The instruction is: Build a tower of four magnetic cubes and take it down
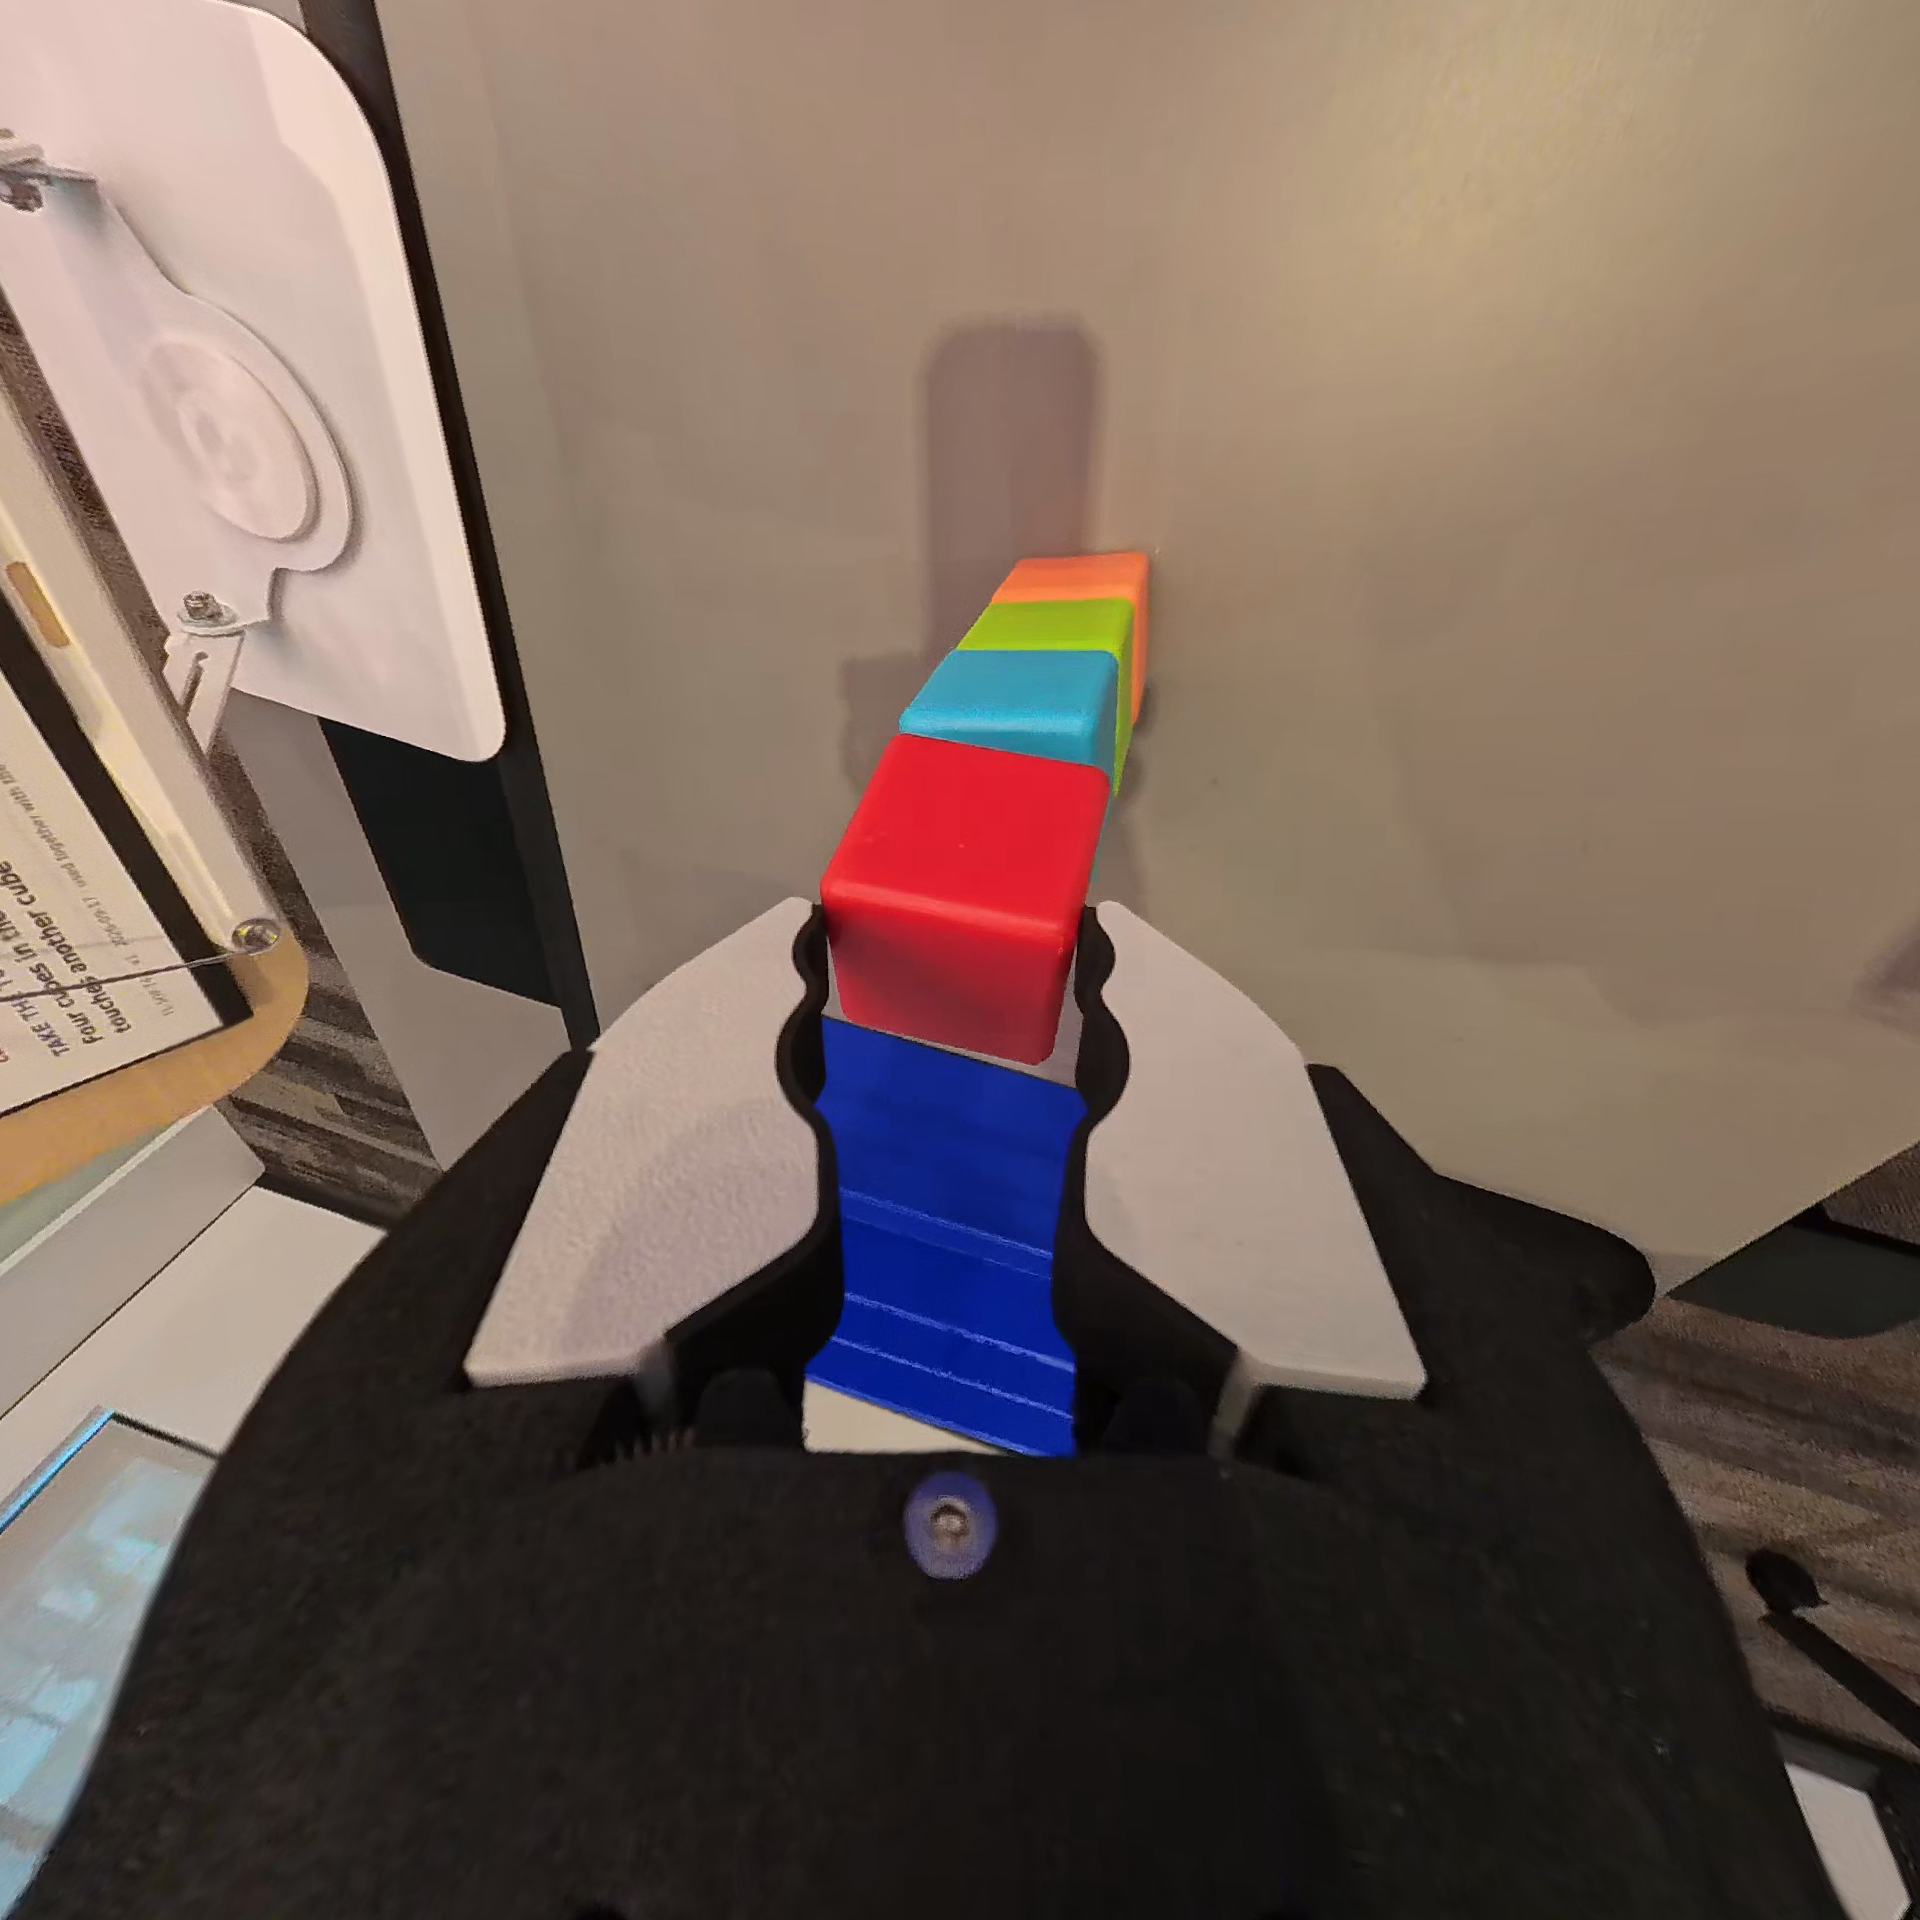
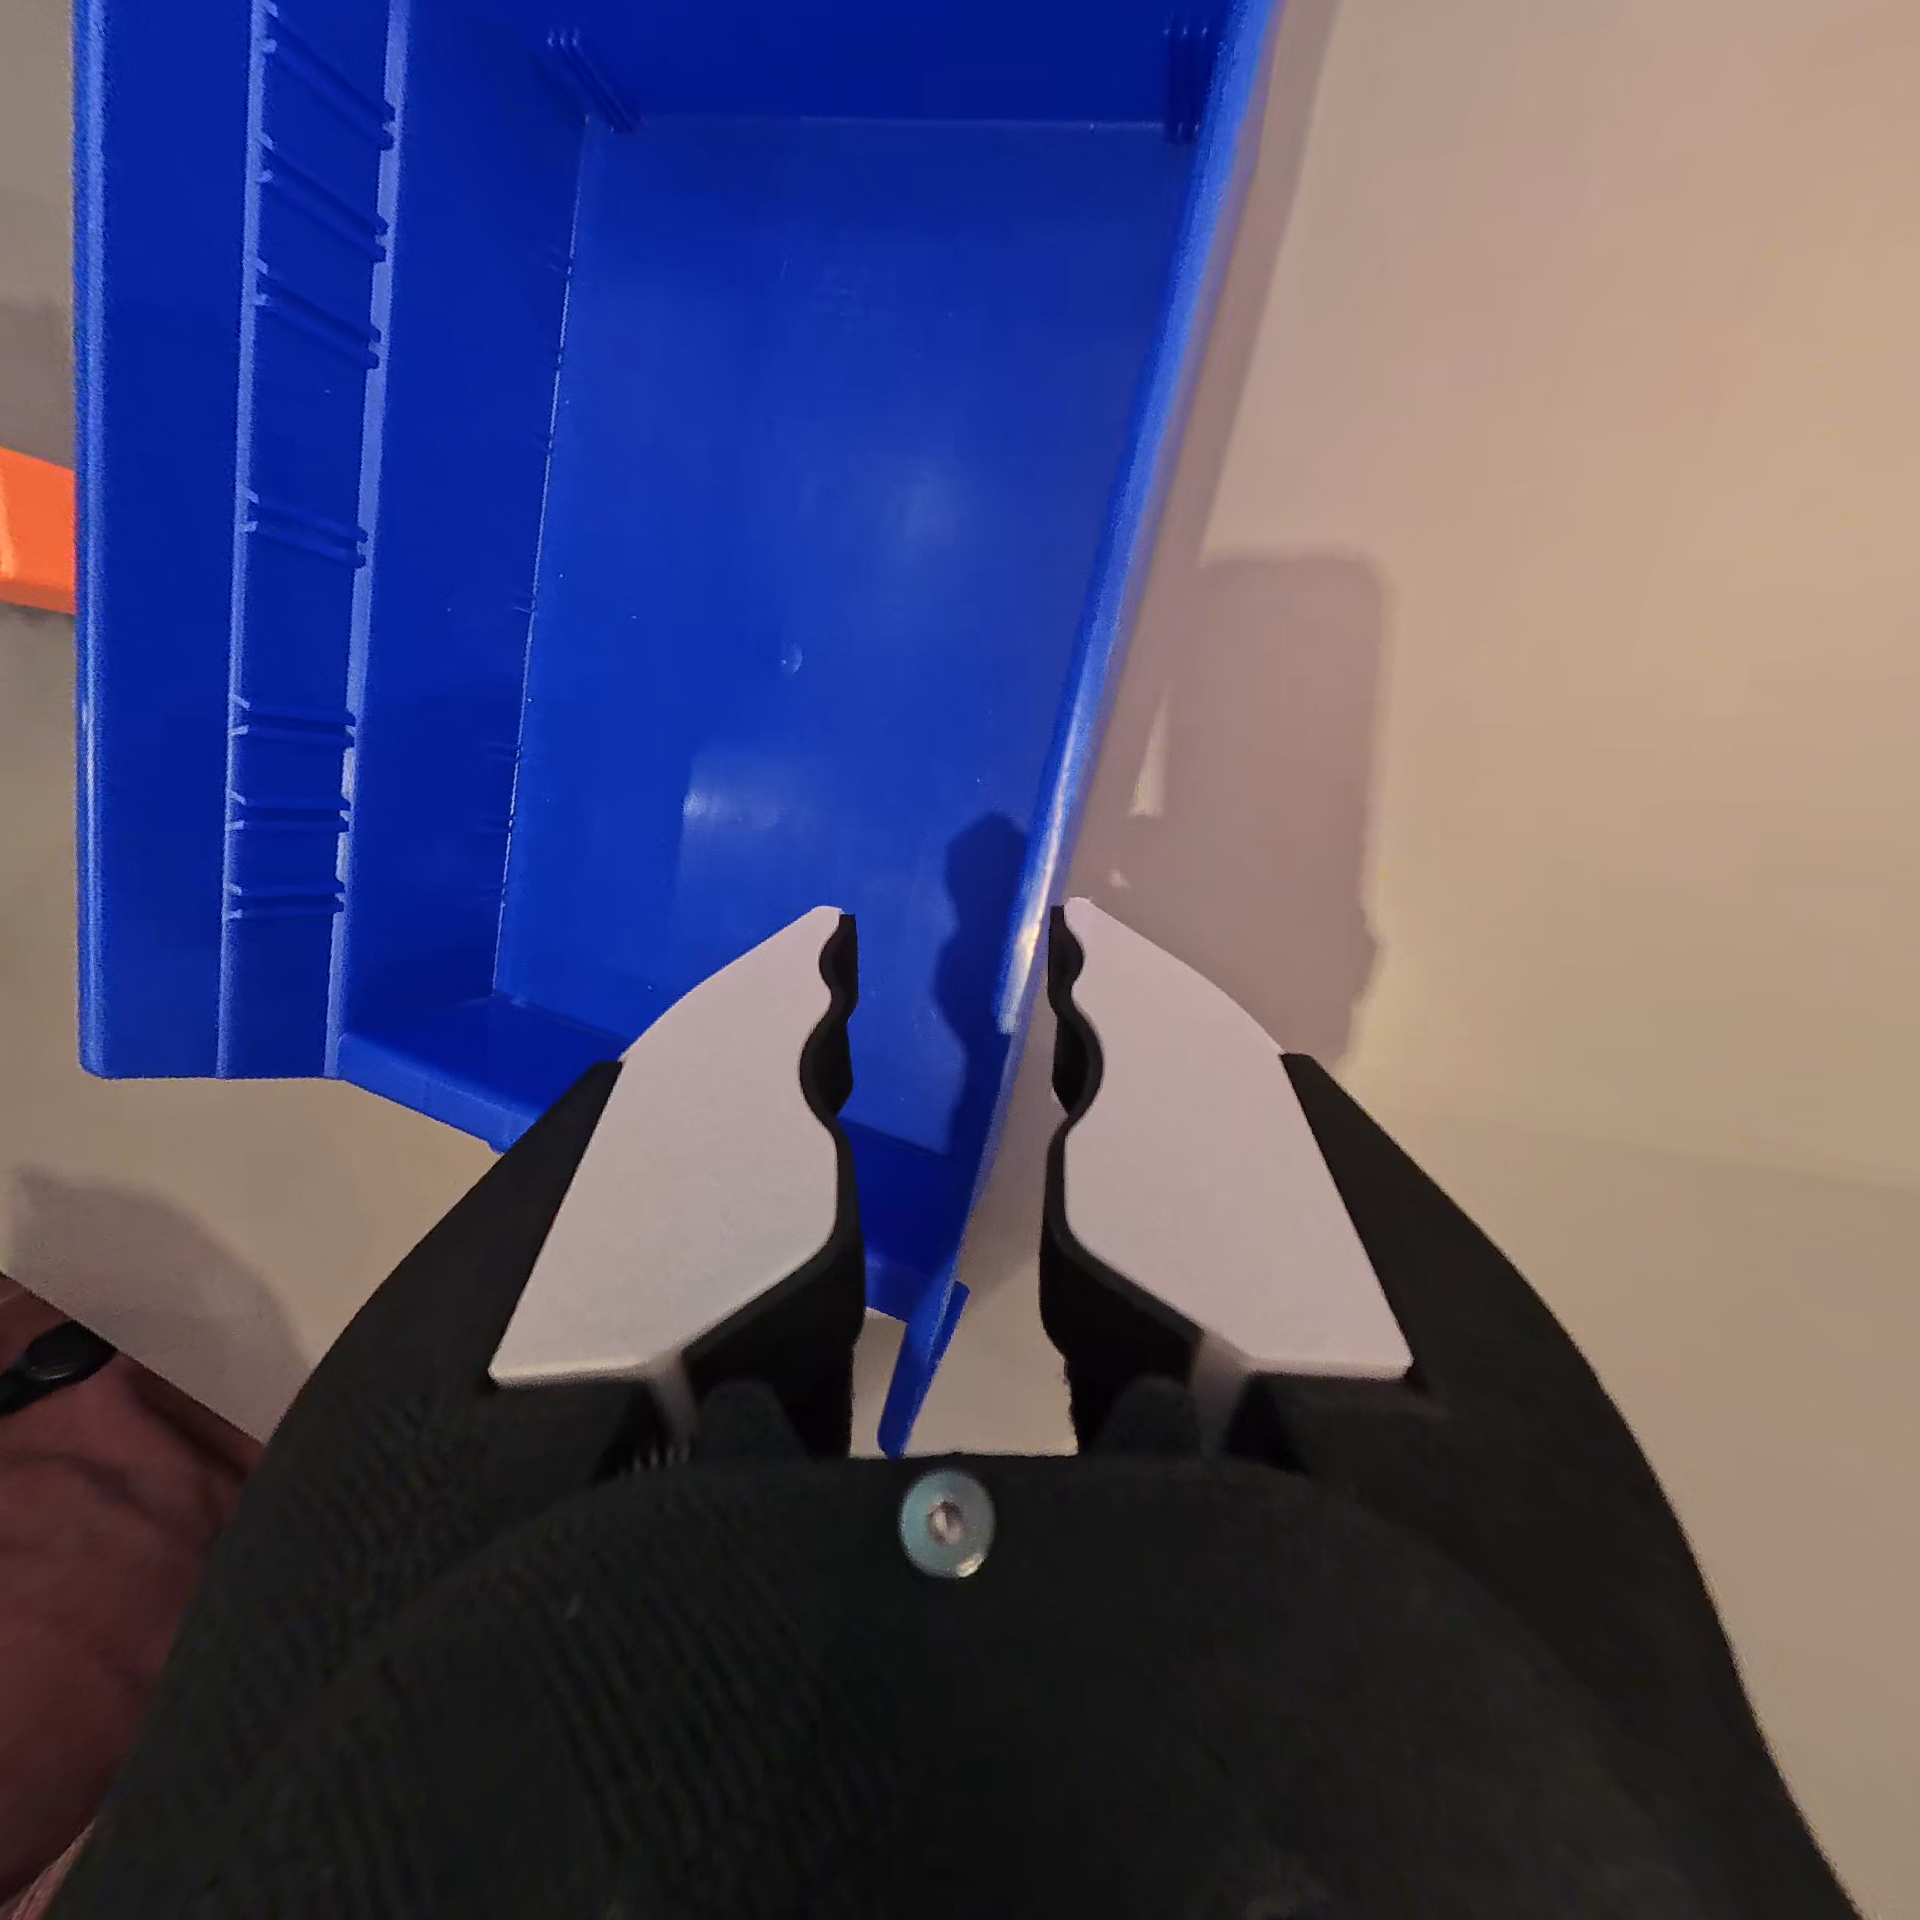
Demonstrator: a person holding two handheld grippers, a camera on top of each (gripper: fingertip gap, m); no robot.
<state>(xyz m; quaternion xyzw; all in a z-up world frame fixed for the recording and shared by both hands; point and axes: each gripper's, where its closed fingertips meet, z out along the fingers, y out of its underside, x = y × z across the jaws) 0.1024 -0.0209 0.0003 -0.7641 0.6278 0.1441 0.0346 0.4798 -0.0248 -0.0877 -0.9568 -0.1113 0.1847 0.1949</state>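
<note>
The left gripper [image 1: 954, 961] pinches the red cube [image 1: 961, 883], one finger on each side. That cube is the top of a tower of four. Under the red cube comes the teal cube [image 1: 1013, 707], then the green cube [image 1: 1049, 625], then the orange cube [image 1: 1081, 577] at the bottom, on the pale table [image 1: 1455, 623]. The blue bin [image 2: 810, 540] sits on the table just beside the tower. The right gripper [image 2: 953, 925] is a little bit open. Its two fingers sit on each side of the bin's right wall and hold nothing. The bin has nothing inside.
</note>
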